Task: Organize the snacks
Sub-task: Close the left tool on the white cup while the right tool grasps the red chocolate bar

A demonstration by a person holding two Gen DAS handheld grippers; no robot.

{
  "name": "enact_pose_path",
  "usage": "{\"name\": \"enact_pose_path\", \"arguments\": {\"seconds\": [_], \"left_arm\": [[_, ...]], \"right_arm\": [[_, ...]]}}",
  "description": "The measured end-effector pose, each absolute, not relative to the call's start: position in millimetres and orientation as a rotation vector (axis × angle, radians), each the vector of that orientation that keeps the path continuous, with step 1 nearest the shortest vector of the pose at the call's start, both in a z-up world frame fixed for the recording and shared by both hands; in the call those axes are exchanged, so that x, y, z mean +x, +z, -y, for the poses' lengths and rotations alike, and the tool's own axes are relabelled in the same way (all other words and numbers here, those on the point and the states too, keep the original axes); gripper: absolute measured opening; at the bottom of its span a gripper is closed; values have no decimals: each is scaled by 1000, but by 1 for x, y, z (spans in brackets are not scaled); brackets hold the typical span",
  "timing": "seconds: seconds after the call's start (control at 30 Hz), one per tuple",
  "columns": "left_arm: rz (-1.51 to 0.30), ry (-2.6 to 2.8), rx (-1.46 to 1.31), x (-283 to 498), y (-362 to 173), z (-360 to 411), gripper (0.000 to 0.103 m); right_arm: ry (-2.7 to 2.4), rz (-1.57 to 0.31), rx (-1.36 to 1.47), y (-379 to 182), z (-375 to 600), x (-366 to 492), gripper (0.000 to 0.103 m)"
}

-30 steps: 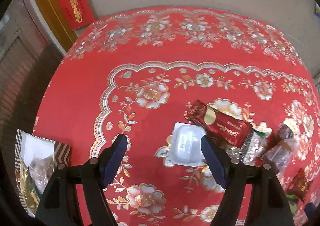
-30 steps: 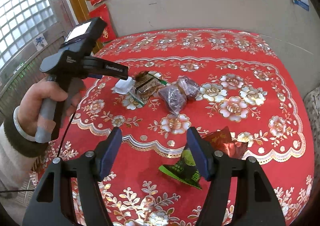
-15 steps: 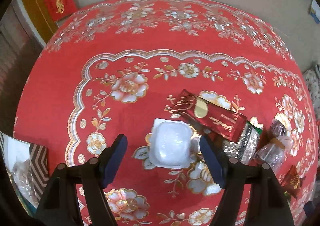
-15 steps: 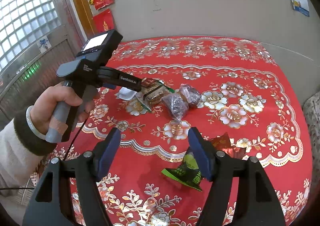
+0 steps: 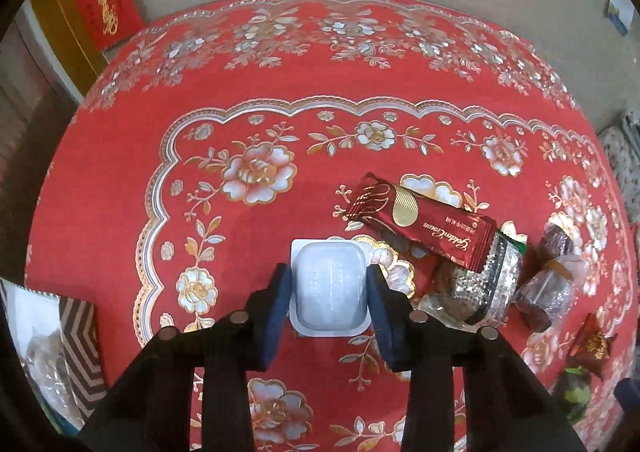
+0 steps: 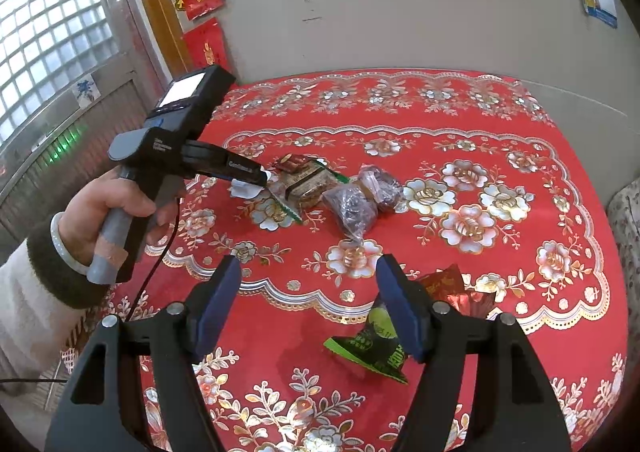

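Note:
A white plastic jelly cup (image 5: 330, 286) lies upside down on the red floral tablecloth (image 5: 256, 132). My left gripper (image 5: 329, 292) is shut on the cup, one pad on each side; it also shows in the right wrist view (image 6: 256, 180). A dark red snack bar (image 5: 424, 226) lies just right of the cup, over a clear crinkled packet (image 5: 480, 284). My right gripper (image 6: 308, 300) is open and empty above the table's near part, with a green packet (image 6: 372, 344) and a red wrapper (image 6: 452, 288) by its right finger.
Two clear bags of dark snacks (image 6: 360, 200) lie mid-table. A brown striped bag (image 5: 52, 344) holding snacks stands at the table's left edge. The wall runs behind the table, a glass-block window (image 6: 44, 32) to the left.
My left gripper has moved forward over the white cup and closed its fingers onto its sides. My right gripper has stayed open and has risen a little.

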State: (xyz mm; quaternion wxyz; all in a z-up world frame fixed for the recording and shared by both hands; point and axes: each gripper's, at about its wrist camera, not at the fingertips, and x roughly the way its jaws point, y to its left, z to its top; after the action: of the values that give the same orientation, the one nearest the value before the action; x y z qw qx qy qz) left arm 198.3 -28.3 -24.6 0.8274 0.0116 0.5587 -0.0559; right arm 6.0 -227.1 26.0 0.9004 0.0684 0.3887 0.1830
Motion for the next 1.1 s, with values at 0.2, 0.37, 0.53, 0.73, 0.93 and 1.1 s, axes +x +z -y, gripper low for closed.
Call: {"name": "enact_pose_path", "arguments": {"seconds": [0.2,0.37,0.53,0.73,0.93,1.1], "left_arm": [[-1193,-81,8,186,-20,13,38],[-1181,-36,19,167,-11,1,38],[-1173,-27,9,151,-4,-12,38],[-1158,-26,-1,138,6,-29,38],[-1165,-29,-1,135,5,-39,38],[-1175,-28,-7,137,1,-42,38]], "right_arm": [[392,-802,121,29,219,9,70],[447,-794,43,38,196,28,70],[537,-870,-89,33,160,92,70],[570,-959,-317,6,115,163,70],[585,-1031,-369,-17,109,206,70],[608,-1080,-390,-29,103,216,48]]}}
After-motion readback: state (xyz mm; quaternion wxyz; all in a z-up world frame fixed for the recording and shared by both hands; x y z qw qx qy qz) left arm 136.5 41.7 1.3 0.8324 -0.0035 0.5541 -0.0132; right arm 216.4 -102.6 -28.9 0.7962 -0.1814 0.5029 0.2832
